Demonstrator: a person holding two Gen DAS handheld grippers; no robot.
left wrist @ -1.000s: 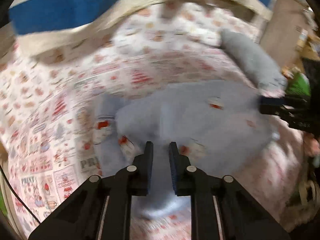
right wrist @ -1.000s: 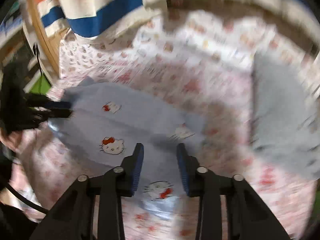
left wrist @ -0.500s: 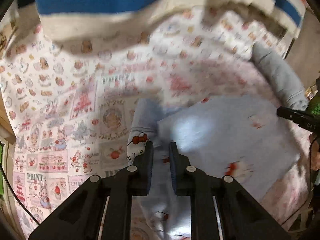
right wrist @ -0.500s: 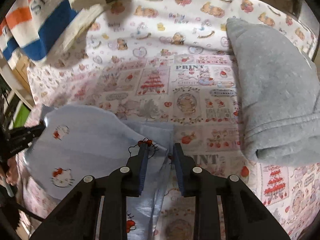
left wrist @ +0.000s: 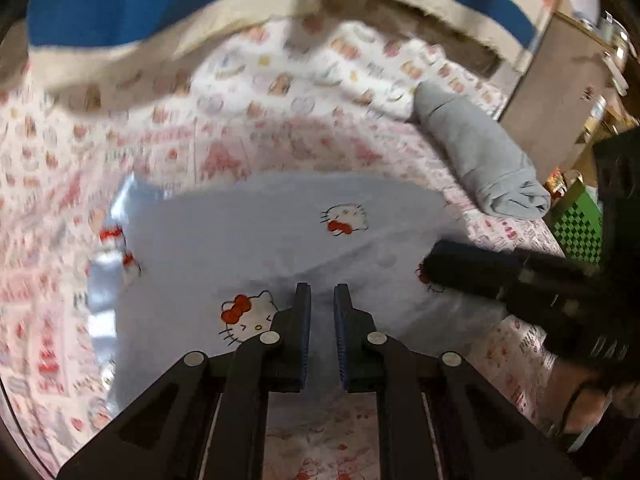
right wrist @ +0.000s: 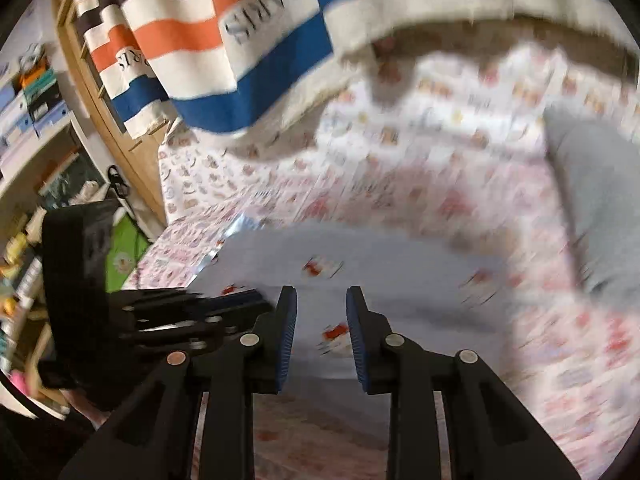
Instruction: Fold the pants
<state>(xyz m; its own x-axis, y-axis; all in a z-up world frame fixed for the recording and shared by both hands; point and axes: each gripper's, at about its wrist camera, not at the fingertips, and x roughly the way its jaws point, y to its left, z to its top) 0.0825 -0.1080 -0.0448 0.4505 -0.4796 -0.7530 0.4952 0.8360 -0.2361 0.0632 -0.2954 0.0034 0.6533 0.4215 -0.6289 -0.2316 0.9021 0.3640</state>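
The left gripper [left wrist: 322, 298] was positioned low, its jaws separated by a narrow gap with nothing between them. The right gripper [right wrist: 321, 300] was held alongside, jaws spread wider and likewise unloaded. Each gripper appeared in the other's view, close beside it. Part of a hand [left wrist: 576, 396] showed behind the right gripper.

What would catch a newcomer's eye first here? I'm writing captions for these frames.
The light blue cat-print pants lie spread on the patterned bedsheet, right ahead of both claws. Above them hangs a blue, orange and white striped towel; a folded gray garment lies at the right.
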